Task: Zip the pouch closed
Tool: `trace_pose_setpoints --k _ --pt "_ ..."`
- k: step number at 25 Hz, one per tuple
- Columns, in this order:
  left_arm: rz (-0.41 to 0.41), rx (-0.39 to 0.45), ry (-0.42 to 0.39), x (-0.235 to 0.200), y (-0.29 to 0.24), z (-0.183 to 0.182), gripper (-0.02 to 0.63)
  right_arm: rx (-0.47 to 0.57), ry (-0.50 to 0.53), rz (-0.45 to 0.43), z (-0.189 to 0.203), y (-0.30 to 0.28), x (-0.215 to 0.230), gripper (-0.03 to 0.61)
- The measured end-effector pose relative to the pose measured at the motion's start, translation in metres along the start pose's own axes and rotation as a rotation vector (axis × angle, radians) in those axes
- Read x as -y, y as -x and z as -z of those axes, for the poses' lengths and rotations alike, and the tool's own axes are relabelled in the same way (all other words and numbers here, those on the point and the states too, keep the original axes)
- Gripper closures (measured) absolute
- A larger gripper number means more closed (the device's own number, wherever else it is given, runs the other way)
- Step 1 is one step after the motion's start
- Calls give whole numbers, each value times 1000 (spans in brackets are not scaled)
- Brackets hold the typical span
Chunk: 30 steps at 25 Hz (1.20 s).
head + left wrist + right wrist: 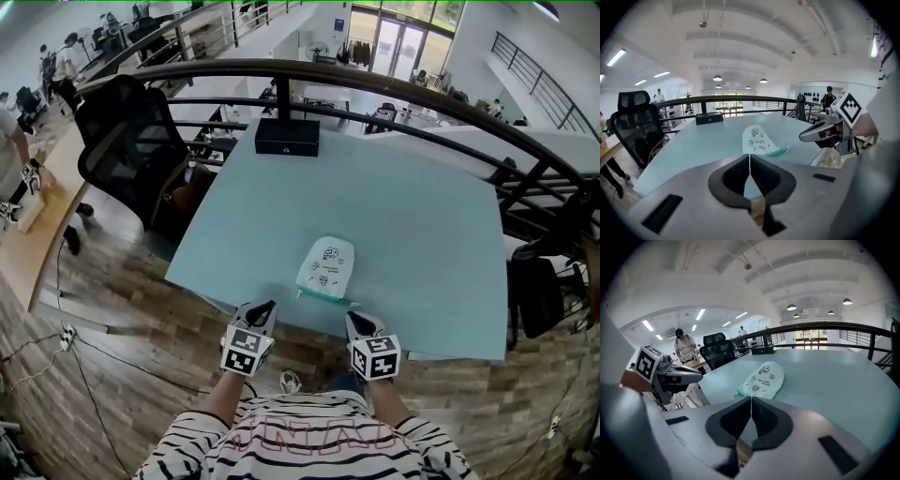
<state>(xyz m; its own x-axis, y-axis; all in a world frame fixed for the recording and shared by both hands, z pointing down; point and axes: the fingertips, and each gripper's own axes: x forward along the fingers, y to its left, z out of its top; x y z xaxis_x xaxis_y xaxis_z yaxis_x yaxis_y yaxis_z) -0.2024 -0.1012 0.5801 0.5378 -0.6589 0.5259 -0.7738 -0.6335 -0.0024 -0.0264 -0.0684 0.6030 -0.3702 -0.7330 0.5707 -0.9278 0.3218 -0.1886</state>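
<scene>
Nearest to the camera in the head view the person's striped shirt [309, 436] is seen. Just beyond it the left gripper [267, 306] and the right gripper [353, 317] are held side by side at the near edge of the teal table [441, 244]. The pouch [326, 265] is laid flat on this table, close to that edge, a little beyond the two grippers and between them. Its long axis runs away from the person, and the green zip edge [327, 296] lies across the near end, from left to right. The pouch is touched by neither gripper. Both seem about equally near, the right one perhaps slightly nearer to the loose end of the zip.

In the left gripper view the jaws are pressed together with nothing between them, and the pouch is found almost straight ahead.

In the right gripper view the jaws are likewise closed and empty, with the pouch again almost straight ahead. Where the slider sits cannot be told.
</scene>
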Motion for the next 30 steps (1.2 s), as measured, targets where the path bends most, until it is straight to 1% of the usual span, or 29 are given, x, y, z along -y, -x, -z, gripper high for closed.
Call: trace_pose_setpoints --k 6,10,17,20,25,30 --pt "3 79 9 14 31 -16 586 50 -17 -55 -10 19 -19 549" --pt "-1 111 23 32 46 -23 586 42 18 -94 -8 33 -24 551" --pt "-27 130 45 70 63 -28 586 43 62 -139 -4 64 -20 552" --pt "-53 136 46 89 68 -31 586 53 73 -166 -3 80 -15 551" --pt "-90 147 55 116 81 -32 586 83 90 -203 -1 107 -13 551" --pt "-107 156 51 140 95 -27 587 121 90 -234 7 128 -11 551"
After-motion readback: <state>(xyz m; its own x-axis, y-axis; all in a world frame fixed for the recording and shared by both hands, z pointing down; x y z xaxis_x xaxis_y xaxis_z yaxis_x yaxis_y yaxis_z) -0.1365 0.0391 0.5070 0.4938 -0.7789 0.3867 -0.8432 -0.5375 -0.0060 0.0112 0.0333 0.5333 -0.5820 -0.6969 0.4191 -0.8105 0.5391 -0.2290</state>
